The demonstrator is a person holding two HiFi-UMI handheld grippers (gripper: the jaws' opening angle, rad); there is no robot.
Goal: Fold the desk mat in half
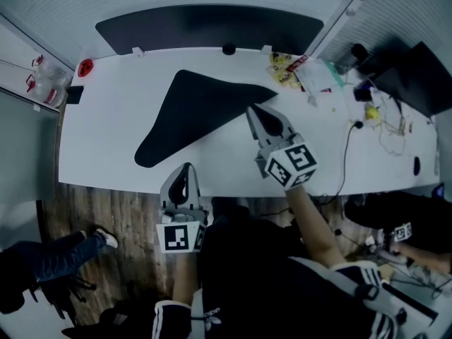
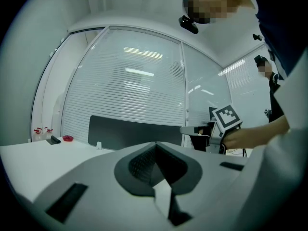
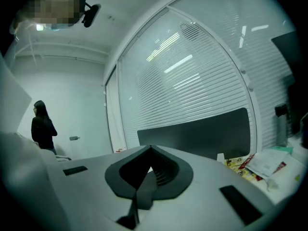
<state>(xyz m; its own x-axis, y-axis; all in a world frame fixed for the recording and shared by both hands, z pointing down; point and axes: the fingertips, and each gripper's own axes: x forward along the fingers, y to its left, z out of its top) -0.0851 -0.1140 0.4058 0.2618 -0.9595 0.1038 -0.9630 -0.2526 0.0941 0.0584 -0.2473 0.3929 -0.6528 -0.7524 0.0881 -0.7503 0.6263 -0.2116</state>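
**A:** Where is the desk mat?

**B:** The black desk mat (image 1: 194, 111) lies on the middle of the white table (image 1: 113, 147). It shows as a rough triangle, with its narrow rounded end toward the table's near edge.

**A:** And the two hand-held grippers?

**B:** The left gripper (image 1: 187, 167) hovers at the table's near edge. Its jaws are pressed together with nothing between them. The right gripper (image 1: 251, 110) is above the table, right of its middle. Its tip is close by the mat's right corner, and its jaws are pressed together too, holding nothing.

**A:** Anything else?

**B:** Papers (image 1: 304, 69) and cables (image 1: 367, 119) clutter the table's right end.
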